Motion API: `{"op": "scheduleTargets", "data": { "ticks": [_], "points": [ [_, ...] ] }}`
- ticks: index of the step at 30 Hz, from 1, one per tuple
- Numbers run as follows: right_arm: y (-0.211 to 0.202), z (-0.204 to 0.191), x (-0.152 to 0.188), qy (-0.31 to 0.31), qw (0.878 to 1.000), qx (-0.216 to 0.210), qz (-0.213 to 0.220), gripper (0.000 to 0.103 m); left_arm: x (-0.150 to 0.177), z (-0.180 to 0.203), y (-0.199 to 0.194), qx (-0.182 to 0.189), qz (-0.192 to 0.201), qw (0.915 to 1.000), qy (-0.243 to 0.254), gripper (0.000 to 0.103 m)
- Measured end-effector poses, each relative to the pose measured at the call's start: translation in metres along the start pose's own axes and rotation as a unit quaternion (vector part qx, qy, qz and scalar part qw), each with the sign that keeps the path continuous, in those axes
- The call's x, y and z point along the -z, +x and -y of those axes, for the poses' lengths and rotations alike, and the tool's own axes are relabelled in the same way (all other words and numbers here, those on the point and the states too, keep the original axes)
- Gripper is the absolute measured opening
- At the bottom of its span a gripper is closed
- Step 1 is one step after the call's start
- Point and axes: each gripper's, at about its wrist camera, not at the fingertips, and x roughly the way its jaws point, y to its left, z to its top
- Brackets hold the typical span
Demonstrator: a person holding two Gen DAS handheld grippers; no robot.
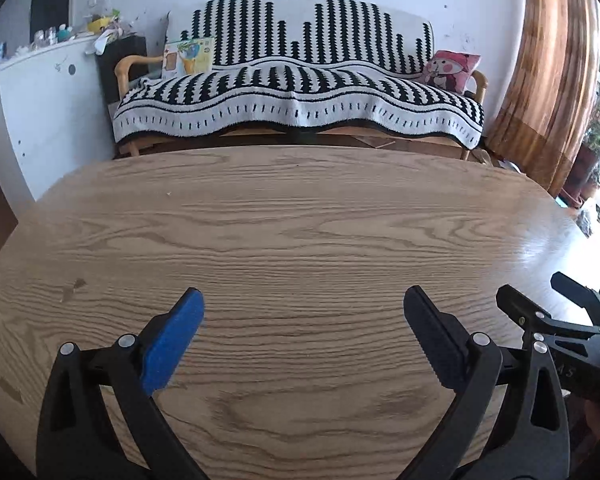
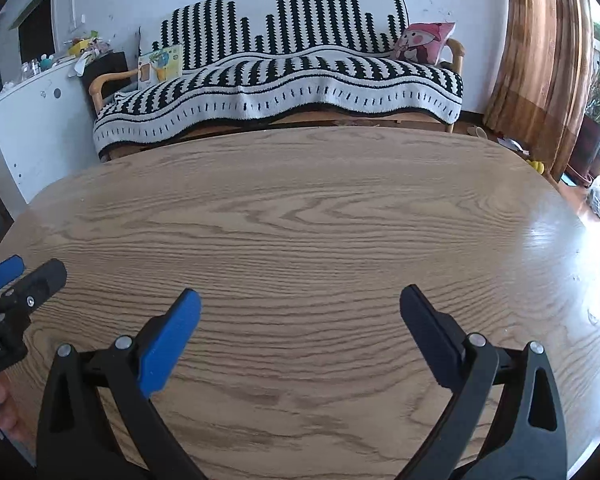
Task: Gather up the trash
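Both grippers' jaws gape above the table (image 1: 300, 220)

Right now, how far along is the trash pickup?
Done: cannot tell; the table shows no trash. In hand: nothing; the left gripper and right gripper are both open over the wood. Left: cannot tell; there is clutter on the white cabinet.

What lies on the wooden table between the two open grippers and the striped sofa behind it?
Nothing: in both wrist views the oval wooden table is bare from the left gripper and right gripper to its far edge before the black-and-white striped sofa.
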Motion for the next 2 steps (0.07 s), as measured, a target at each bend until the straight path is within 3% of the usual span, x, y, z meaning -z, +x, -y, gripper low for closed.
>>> {"op": "scheduleTargets", "data": {
  "ticks": [2],
  "points": [
    [-0.0029,0.0012,0.002,0.002,1.0,0.0,0.0,0.096,0.003,0.0038,-0.0006,-0.006,0.0,0.9999,0.014,0.097]
  ]
}}
